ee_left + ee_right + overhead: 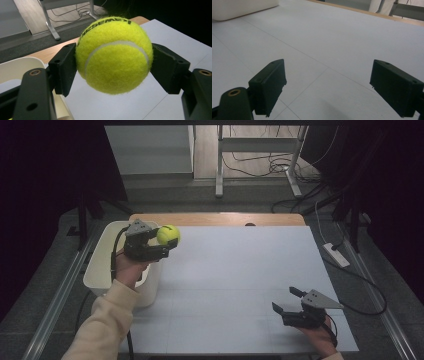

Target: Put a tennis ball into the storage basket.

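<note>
Left tongs (167, 245) clamped on the tennis ball (168, 234), held aloft just beside the white bin (105, 265); right tongs (285, 301) gaping, empty, low over the desk (235, 285). Risk: fuzzy round ball slipping from narrow pads, bouncing past the bin rim.
</note>
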Tool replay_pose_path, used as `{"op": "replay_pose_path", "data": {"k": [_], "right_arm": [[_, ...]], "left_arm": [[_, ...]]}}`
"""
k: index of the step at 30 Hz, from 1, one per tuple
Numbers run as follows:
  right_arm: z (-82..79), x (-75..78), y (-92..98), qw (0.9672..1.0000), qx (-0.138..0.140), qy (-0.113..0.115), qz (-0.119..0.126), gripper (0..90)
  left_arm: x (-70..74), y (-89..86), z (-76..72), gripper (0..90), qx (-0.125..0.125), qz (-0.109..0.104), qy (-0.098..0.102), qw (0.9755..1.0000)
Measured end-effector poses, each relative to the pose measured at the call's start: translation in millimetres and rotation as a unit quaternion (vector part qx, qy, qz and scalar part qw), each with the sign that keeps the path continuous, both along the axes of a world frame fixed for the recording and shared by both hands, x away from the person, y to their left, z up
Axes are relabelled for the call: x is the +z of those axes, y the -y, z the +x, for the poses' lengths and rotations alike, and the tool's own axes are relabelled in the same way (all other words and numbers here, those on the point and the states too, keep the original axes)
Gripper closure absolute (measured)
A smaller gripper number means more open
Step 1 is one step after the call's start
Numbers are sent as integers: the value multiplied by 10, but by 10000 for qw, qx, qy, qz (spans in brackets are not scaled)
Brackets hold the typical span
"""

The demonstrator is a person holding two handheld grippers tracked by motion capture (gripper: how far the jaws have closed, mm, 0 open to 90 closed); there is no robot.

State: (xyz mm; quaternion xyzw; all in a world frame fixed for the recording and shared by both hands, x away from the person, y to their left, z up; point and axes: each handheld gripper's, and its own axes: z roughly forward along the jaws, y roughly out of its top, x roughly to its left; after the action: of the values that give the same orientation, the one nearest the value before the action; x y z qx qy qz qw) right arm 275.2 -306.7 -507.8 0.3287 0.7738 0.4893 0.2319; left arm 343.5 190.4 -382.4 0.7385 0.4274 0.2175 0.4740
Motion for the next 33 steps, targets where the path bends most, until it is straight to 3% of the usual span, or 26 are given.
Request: {"op": "replay_pose_path", "data": {"k": [22, 33], "right_arm": [[-1, 2, 1, 10000, -6, 10, 0, 131], [0, 2, -1, 10000, -2, 11, -8, 131]], "left_arm": [[-70, -245, 54, 271, 445, -8, -117, 9989], [-84, -385, 12, 271, 649, 8, -132, 9978]]}}
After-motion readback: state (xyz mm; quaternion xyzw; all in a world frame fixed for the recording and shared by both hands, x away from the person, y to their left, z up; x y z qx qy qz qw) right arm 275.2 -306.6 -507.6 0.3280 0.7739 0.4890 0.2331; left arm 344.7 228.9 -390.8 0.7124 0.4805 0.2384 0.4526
